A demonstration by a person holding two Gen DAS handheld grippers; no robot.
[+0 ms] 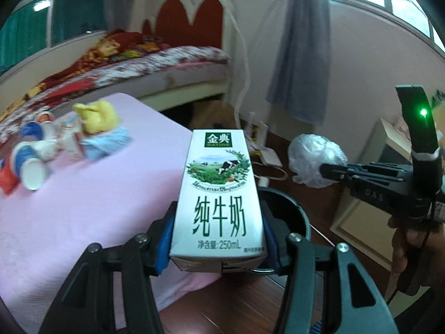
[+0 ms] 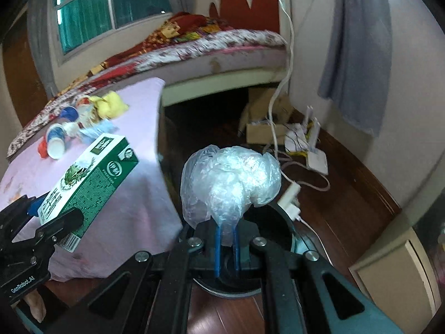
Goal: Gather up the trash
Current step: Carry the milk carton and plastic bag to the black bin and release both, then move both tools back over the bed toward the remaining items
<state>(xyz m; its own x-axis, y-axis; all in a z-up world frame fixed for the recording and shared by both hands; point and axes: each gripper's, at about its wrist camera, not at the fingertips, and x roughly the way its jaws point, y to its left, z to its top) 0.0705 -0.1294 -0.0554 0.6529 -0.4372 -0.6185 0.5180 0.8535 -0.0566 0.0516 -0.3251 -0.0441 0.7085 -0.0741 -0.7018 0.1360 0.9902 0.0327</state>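
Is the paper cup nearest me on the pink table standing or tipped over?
Tipped over: the cup lies on its side, open mouth facing the camera.

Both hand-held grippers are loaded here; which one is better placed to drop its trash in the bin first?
Right, probably. Its hand-held gripper holds the crumpled plastic bag directly above the dark bin. The left one grips the milk carton nearer the pink table's edge, bin behind it.

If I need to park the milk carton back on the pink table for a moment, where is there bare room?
The near half of the pink table, between the trash pile and the table's front edge, is bare cloth. The far left is crowded: paper cups, yellow cloth and blue cloth lie bunched together. The left hand-held gripper holds the milk carton past the table's right edge.
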